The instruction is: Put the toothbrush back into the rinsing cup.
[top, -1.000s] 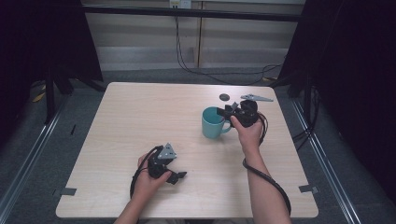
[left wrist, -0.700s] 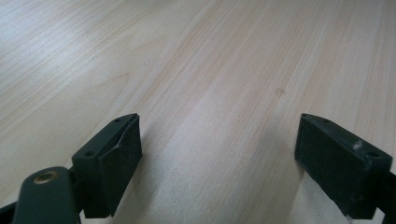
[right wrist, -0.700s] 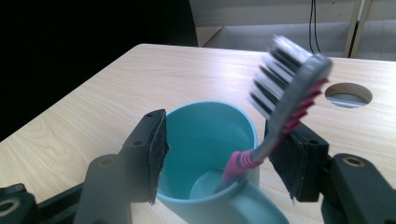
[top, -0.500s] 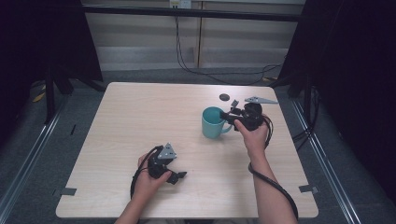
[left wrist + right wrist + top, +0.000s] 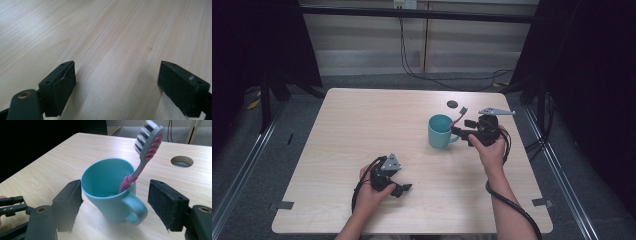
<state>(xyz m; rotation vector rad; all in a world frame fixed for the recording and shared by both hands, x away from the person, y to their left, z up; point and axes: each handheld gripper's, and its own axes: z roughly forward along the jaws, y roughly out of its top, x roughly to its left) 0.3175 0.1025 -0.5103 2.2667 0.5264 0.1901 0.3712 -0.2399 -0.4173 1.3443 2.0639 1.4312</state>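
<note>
High view: right tongs (image 5: 460, 128) just opened wide, level beside the mug (image 5: 440, 131); left tongs (image 5: 403, 189) rest open, empty.

Mug (image 5: 441, 131) on the tabletop (image 5: 362, 125), right of centre, its handle toward the right claw (image 5: 460, 128) just beside it. Toothbrush (image 5: 458, 117) stands in the mug, leaning over the rim, head up. Round hole (image 5: 452, 104) behind the mug. Left claw (image 5: 404, 189) near the front edge, well apart from the mug.
</note>
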